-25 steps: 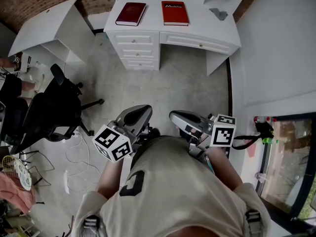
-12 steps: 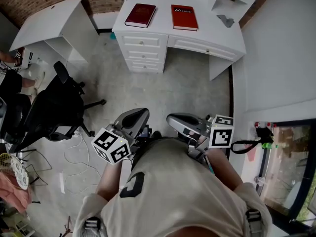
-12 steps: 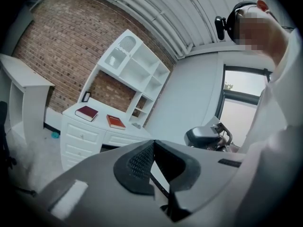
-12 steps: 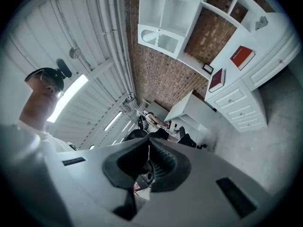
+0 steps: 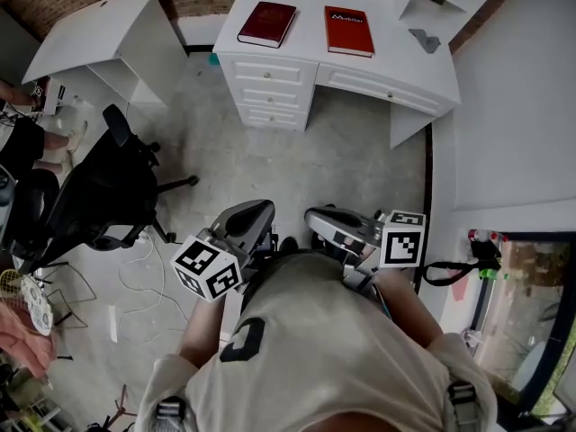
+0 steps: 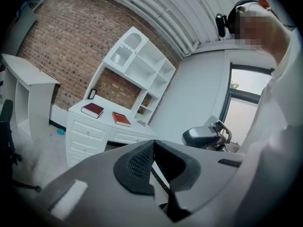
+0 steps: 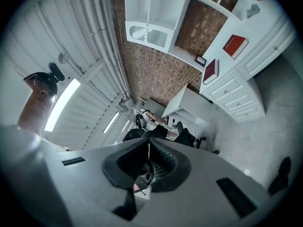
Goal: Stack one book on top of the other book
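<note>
The task has not really begun, judging by how things lie. In the head view a wide stretch of grey floor (image 5: pixel 351 169) separates the person from the white counter (image 5: pixel 310 27), which sits at the 12 o'clock edge of the picture. A black office chair (image 5: pixel 108 187) stands at 9 o'clock, well apart from the counter.

Both claws are held close in front of the person's body, near the middle of the head view and far from the counter. The left claw (image 6: pixel 152 148) has its jaws pressed together with nothing between them. The right claw (image 7: pixel 148 148), at 3 o'clock of the left one, is likewise closed and empty.

The two books lie flat and separate on the counter top, side by side and not touching. The dark red book (image 5: pixel 267 22) is at about 11 o'clock from the claws, above the drawers. The bright red book (image 5: pixel 349 31) lies at 3 o'clock of it, near 12 o'clock from the claws.

What remains is everything: reaching the counter, opening a claw, lifting one book and laying it squarely on the other.
</note>
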The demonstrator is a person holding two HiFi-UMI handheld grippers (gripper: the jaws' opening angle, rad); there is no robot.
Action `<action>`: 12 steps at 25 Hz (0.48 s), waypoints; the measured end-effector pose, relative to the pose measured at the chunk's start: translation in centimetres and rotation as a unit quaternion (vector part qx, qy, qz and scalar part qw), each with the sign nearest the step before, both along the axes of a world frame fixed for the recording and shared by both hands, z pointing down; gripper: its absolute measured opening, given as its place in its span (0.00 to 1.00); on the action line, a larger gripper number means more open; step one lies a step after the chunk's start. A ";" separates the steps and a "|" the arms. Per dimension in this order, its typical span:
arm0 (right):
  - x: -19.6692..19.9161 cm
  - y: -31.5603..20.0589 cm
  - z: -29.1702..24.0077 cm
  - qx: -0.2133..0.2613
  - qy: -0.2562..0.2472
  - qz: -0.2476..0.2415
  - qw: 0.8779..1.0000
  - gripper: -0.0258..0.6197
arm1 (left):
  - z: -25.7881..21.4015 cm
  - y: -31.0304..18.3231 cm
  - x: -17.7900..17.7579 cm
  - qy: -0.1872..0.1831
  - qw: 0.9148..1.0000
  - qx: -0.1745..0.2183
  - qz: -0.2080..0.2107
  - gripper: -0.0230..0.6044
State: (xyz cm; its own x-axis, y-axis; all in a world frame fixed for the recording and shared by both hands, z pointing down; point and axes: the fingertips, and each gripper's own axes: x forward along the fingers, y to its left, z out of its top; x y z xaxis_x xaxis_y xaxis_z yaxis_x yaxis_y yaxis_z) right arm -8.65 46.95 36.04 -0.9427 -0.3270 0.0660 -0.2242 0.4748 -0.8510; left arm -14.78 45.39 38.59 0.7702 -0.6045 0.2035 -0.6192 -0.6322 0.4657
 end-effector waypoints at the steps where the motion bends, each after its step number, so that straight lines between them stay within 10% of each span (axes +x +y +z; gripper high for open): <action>1: 0.2 -0.4 0.1 -0.003 -0.004 0.001 1.000 0.05 | 0.0 -0.3 0.1 -0.002 1.000 -0.001 -0.002 0.04; 12: 2.7 -5.1 0.9 -0.023 -0.021 0.021 0.999 0.05 | 0.1 -4.6 3.7 -0.024 0.999 -0.014 0.022 0.04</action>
